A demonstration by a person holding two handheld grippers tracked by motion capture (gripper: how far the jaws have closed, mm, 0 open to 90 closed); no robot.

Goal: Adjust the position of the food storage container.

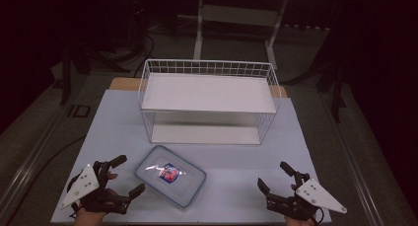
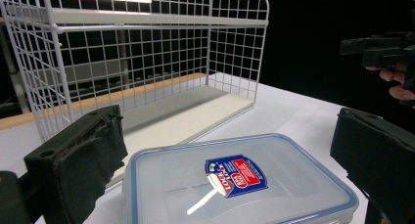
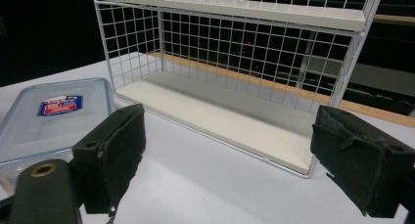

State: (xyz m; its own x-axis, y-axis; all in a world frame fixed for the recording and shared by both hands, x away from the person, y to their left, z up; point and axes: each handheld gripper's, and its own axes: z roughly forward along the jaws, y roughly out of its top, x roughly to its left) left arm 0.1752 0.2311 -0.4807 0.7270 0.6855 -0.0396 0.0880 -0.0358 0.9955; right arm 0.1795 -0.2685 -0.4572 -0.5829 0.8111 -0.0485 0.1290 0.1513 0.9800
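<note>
The pale worktop (image 1: 296, 137) carries a white two-tier wire rack (image 1: 209, 101) well ahead of both tongs, its open front facing them, its upper shelf and its lower shelf both bare. From the right gripper view the rack (image 3: 244, 62) stands just beyond the spread jaws, its lower shelf stretching across the gap between them. Nearer the person lies a clear rectangular lidded container (image 1: 170, 175) with a blue rim and a red and blue sticker (image 1: 168, 172) on its lid; it rests flat on the worktop, just to the right of the left tongs (image 1: 125, 175) and well apart from the right tongs (image 1: 274, 175), lying between the two. In the left gripper view the container (image 2: 235, 185) sits directly ahead between the two jaws, near them but not touched. The left tongs stand wide open, gripping nothing, held by a hand (image 1: 91, 217) at the near left edge. The right tongs are likewise wide open and empty at the near right.
</note>
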